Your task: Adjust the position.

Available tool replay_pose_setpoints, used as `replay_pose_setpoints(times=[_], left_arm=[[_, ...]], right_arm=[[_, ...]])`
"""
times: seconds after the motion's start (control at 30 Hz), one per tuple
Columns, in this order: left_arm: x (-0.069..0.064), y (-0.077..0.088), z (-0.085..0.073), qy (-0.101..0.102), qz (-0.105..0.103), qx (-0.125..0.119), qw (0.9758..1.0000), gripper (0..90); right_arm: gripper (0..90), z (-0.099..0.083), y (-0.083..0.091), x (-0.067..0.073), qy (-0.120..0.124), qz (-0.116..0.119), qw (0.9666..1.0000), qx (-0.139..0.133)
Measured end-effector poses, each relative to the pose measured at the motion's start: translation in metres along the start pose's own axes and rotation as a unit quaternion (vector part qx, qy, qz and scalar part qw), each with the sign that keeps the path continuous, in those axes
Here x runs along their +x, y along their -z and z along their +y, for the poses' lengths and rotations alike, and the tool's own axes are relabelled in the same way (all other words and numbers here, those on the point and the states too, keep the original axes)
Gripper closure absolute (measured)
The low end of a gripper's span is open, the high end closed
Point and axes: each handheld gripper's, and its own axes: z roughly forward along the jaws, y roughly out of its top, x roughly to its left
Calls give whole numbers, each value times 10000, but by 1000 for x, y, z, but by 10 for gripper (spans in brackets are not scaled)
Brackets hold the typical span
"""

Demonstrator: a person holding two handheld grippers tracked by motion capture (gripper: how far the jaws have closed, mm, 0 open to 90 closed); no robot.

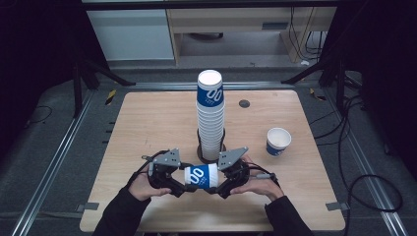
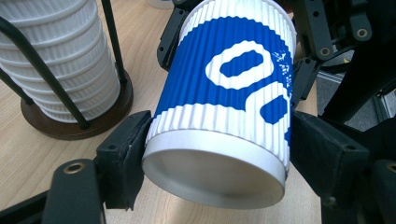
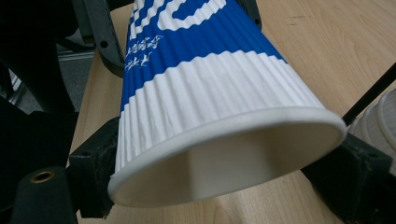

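The left gripper (image 1: 179, 189) is clamped on the closed base end of a blue-and-white ribbed paper cup (image 1: 201, 176), its two black jaws pressing on either side of the white band just above the bottom rim. The right gripper (image 1: 220, 190) grips the same cup at the opposite, open end, its jaws set against the flared white band beside the rolled lip. The cup hangs between the two grippers, above the wooden table (image 1: 147, 128), lying on its side with its long axis running from one gripper to the other, mouth toward the right gripper. Its blue band carries large white rounded shapes like two zeros and a line of small white print too fine to read. Just beyond the grippers stands a tall stack of cups (image 1: 210, 115) in a dark wire holder (image 1: 201, 150), and farther off to the right a single upright cup (image 1: 278, 141).
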Motion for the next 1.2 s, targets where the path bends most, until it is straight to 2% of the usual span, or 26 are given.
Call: replay_pose_setpoints(times=[0.1,0.23,0.33,0.77,0.97,1.07,1.2], left_arm=[[-1,1,0,-66,19,-14,10000,247],[0,2,0,-53,-49,-81,9999,255],[1,4,0,-23,-85,-148,9999,265],[4,9,-2,4,46,-262,9996,270],[14,20,-7,134,204,-475,9986,270],[20,27,-10,231,301,-712,9967,270],[22,32,-11,258,291,-1018,9940,269]], right_arm=[[143,0,0,0,-3,18,10000,12],[128,0,0,-1,-42,47,10000,-43],[108,0,0,-1,-66,-15,9999,-111],[72,1,9,-4,-211,-72,9991,-363],[68,2,23,-9,-383,-219,9967,-675],[64,1,29,-12,-520,-245,9953,-773],[57,-1,30,-15,-631,-214,9946,-793]])
